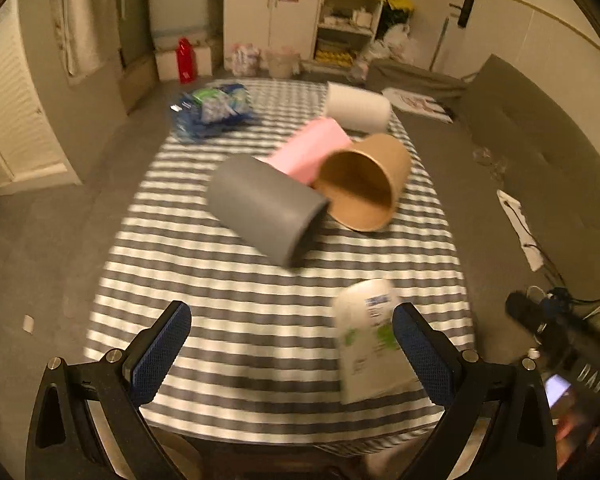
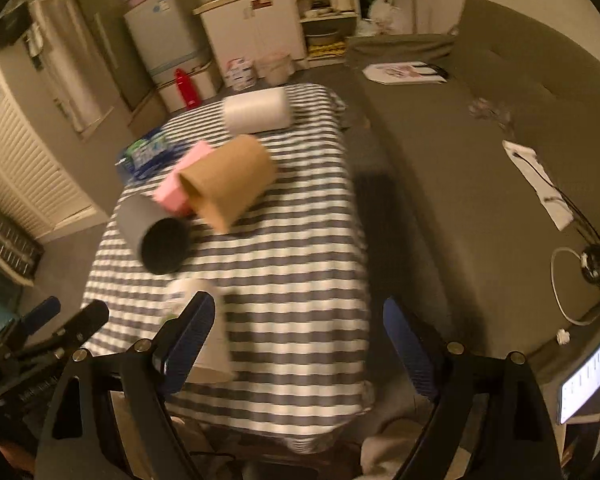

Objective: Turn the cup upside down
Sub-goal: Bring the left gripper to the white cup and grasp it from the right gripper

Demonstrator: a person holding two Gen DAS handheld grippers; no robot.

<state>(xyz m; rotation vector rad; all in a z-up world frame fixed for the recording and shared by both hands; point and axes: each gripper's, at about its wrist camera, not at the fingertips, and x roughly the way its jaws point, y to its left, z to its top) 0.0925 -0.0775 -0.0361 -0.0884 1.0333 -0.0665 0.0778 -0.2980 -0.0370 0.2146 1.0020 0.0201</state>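
Several cups lie on their sides on the striped table: a grey cup, a brown paper cup, a pink cup and a white cup. A white printed cup lies near the front edge, just inside my left gripper's right finger. My left gripper is open and empty above the table's near edge. My right gripper is open and empty; the white printed cup sits partly behind its left finger. The grey cup, brown cup and white cup show ahead.
A blue and green plastic packet lies at the table's far left. A grey sofa runs along the table's right side with cables and papers on it. Cabinets, a fridge and a red bottle stand beyond the table.
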